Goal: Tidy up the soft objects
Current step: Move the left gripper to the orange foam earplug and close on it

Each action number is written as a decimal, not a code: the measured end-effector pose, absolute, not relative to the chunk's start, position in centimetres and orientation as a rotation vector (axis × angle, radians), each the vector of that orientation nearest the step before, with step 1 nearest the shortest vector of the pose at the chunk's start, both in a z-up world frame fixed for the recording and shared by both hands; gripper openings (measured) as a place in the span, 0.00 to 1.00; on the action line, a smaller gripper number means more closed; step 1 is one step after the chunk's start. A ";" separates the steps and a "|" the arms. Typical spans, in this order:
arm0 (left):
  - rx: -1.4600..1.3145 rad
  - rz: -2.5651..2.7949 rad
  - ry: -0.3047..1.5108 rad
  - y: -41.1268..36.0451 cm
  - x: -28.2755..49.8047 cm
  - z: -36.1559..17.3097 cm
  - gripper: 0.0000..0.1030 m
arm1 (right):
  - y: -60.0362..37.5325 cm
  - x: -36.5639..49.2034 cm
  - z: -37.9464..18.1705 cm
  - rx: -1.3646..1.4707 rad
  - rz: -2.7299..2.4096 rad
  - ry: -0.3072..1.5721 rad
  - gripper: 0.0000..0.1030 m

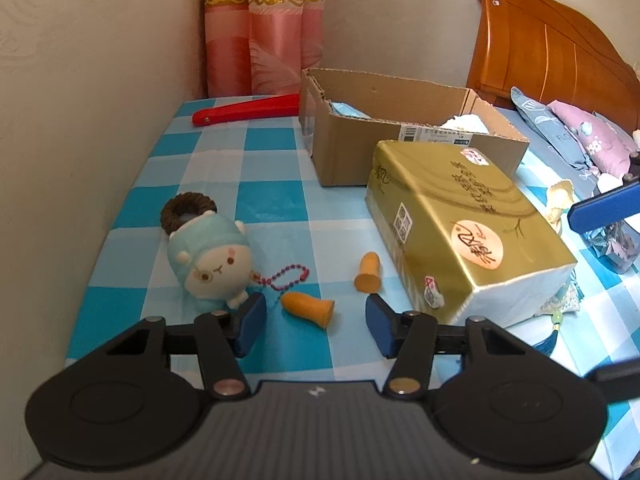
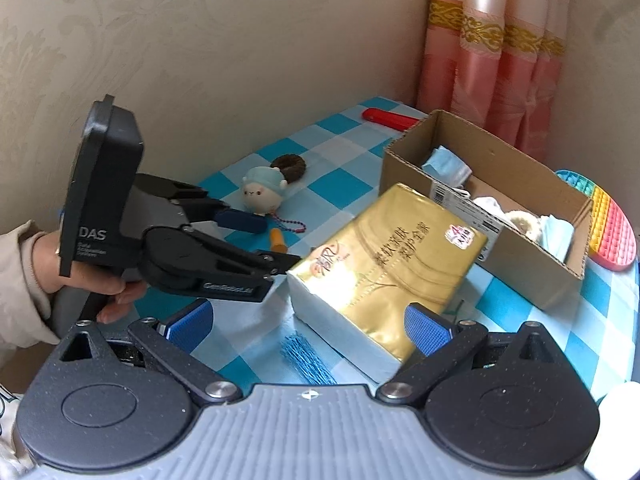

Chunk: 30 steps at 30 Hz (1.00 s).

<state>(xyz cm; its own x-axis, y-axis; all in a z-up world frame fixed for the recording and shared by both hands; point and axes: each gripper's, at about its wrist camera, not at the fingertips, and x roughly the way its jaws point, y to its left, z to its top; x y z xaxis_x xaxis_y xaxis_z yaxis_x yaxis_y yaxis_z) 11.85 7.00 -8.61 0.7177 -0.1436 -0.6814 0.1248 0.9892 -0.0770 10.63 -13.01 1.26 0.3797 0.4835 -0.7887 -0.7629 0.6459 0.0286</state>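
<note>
My left gripper (image 1: 316, 322) is open just above the checked cloth, its jaws either side of an orange earplug (image 1: 308, 307). A second orange earplug (image 1: 369, 273) lies just beyond. A small plush keychain (image 1: 210, 258) with a pink bead chain lies by the left finger, a brown hair tie (image 1: 188, 210) behind it. A gold tissue pack (image 1: 464, 228) lies to the right. My right gripper (image 2: 308, 328) is open and empty, low before the tissue pack (image 2: 384, 264). The cardboard box (image 2: 500, 208) behind holds face masks and soft items.
A red flat object (image 1: 248, 110) lies at the table's far edge by the pink curtain. A rainbow pop toy (image 2: 608, 224) sits right of the box. A wall runs along the left. Pillows (image 1: 576, 132) and a wooden headboard are at the right. A blue tassel (image 2: 304, 356) lies near my right gripper.
</note>
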 end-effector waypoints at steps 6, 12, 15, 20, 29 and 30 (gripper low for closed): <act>-0.022 -0.156 0.756 7.3 12.1 -8.5 0.29 | -12.8 10.6 1.3 -0.366 0.820 0.862 1.00; -0.035 -0.149 0.757 7.6 11.6 -8.4 0.27 | -12.7 11.0 1.5 -0.372 0.811 0.853 1.00; -0.049 -0.138 0.759 7.9 11.1 -8.3 0.26 | -12.5 11.3 1.5 -0.380 0.812 0.843 1.00; -0.055 -0.116 0.764 8.2 9.8 -8.1 0.24 | -11.8 12.2 1.7 -0.381 0.821 0.820 1.00; -0.068 -0.095 0.757 8.8 8.4 -8.0 0.24 | -8.2 14.7 1.7 -0.412 0.856 0.770 1.00; -0.061 -0.101 0.754 8.7 8.4 -8.0 0.24 | -7.9 14.9 1.7 -0.414 0.858 0.769 1.00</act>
